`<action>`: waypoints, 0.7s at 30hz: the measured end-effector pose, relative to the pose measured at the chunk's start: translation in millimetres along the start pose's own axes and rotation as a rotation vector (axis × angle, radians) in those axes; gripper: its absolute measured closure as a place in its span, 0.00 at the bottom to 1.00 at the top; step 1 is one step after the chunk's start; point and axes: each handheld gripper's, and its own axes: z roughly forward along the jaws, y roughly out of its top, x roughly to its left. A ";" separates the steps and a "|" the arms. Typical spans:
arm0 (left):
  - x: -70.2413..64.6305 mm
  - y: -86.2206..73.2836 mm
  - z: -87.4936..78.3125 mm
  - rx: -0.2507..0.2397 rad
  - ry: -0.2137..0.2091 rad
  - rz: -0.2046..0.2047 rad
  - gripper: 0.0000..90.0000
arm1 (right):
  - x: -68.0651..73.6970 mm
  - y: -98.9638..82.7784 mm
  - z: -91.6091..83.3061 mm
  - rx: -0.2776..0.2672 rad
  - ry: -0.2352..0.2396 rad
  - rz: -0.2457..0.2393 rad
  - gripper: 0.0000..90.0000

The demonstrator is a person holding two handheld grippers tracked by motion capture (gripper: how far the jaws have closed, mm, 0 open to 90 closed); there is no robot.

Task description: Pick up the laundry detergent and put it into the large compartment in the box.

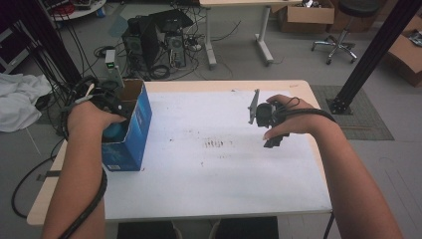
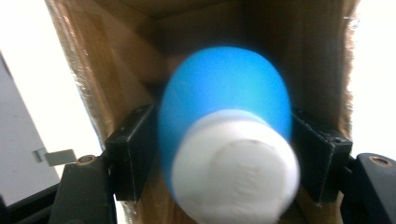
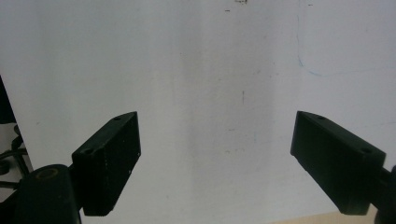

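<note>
Left gripper (image 2: 224, 154), jaws flanking a blurred blue bottle with white cap (image 2: 229, 144) inside the blue cardboard box (image 1: 133, 129), grip unclear, so packing looks nearly done; right gripper (image 3: 229, 158) released over the white tabletop (image 1: 214, 164)

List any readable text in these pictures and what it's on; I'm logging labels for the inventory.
None can be read.
Blue box: pale print low on its side, too small and blurred to read.
Blue bottle with white cap: no lettering visible.
White sheet: dark smudges in the middle, not legible writing.
</note>
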 end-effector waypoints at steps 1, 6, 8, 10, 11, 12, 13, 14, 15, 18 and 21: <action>-0.2 0.1 -1.3 -0.002 -0.001 0.001 0.34 | 0.0 0.0 -0.2 0.000 -0.001 -0.001 0.18; -3.1 0.7 -7.8 0.008 0.007 0.001 0.30 | 0.4 0.5 -0.2 -0.004 -0.002 -0.002 0.18; -3.3 0.4 -10.9 0.000 0.013 -0.002 0.27 | 0.4 0.9 -0.2 -0.002 -0.003 -0.003 0.18; -3.6 -0.3 -14.1 -0.006 0.015 -0.002 0.27 | 0.5 1.1 -0.1 -0.003 -0.002 -0.005 0.18; -3.4 -0.7 -15.5 -0.005 0.018 0.001 0.27 | 0.4 1.1 -0.2 -0.004 -0.002 -0.005 0.18; -3.1 -1.2 -16.6 -0.008 0.026 0.001 0.26 | 0.3 1.1 -0.3 -0.004 -0.002 -0.005 0.18; -2.6 -1.7 -17.6 -0.008 0.026 -0.005 0.26 | 0.3 1.1 -0.4 -0.005 -0.002 -0.005 0.18; -2.0 -2.1 -18.5 -0.004 0.024 -0.009 0.24 | 0.3 1.1 -0.6 -0.004 -0.003 -0.006 0.18; -1.5 -2.5 -18.8 -0.003 0.025 -0.007 0.23 | 0.3 1.0 -0.5 -0.004 -0.001 -0.005 0.18; -0.8 -3.3 -20.1 -0.003 0.035 -0.013 0.21 | 0.4 1.0 -0.3 -0.003 0.000 -0.006 0.18; -0.3 -4.4 -21.9 -0.003 0.047 -0.012 0.19 | 0.7 1.1 -0.6 -0.002 0.000 -0.006 0.18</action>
